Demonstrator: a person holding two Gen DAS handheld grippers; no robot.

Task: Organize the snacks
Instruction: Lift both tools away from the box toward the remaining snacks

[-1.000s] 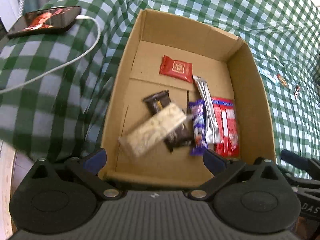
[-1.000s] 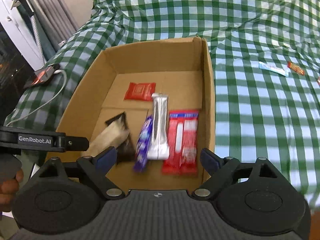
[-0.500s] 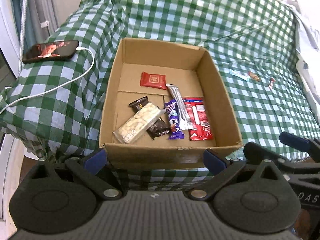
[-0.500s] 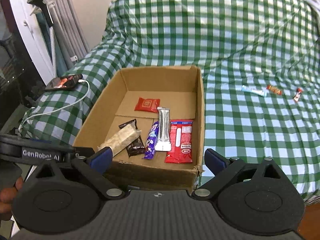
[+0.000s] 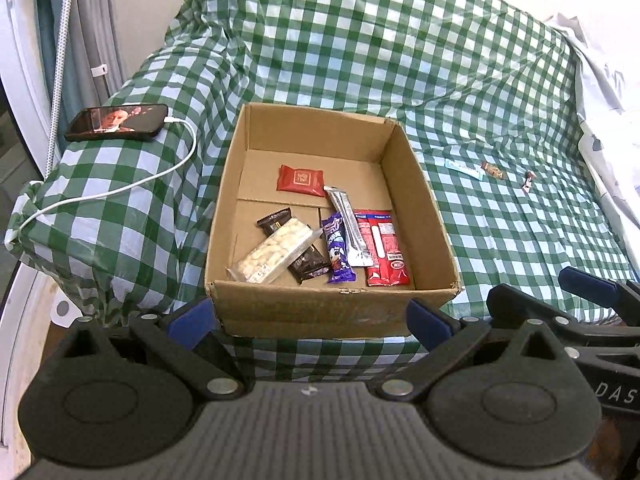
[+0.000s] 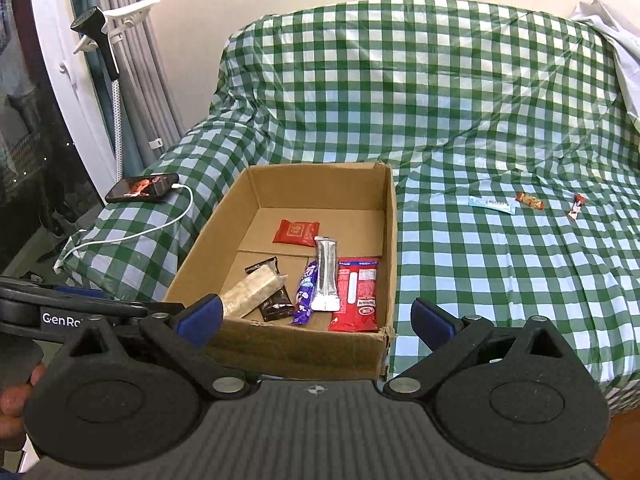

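Box: cardboard box (image 5: 332, 312) sits open on the green checked cover (image 5: 360, 60), near its front edge.
Inside box: red packet (image 5: 300, 179) at the back; pale nut bar (image 5: 272, 256) over a dark wrapper (image 5: 308, 266); purple bar (image 5: 338, 250), silver bar (image 5: 350, 226) and red pack (image 5: 384, 248) side by side.
Loose on cover: blue stick (image 6: 491, 204), orange candy (image 6: 530, 201), small candy (image 6: 576, 205), well right of the box.
Left tool (image 5: 310, 320): released, jaws wide, empty.
Right tool (image 6: 316, 316): jaws have just been opening, now spread wide, nothing between them.
Aside: phone (image 5: 118, 122) with white cable (image 5: 120, 190), left of the box.
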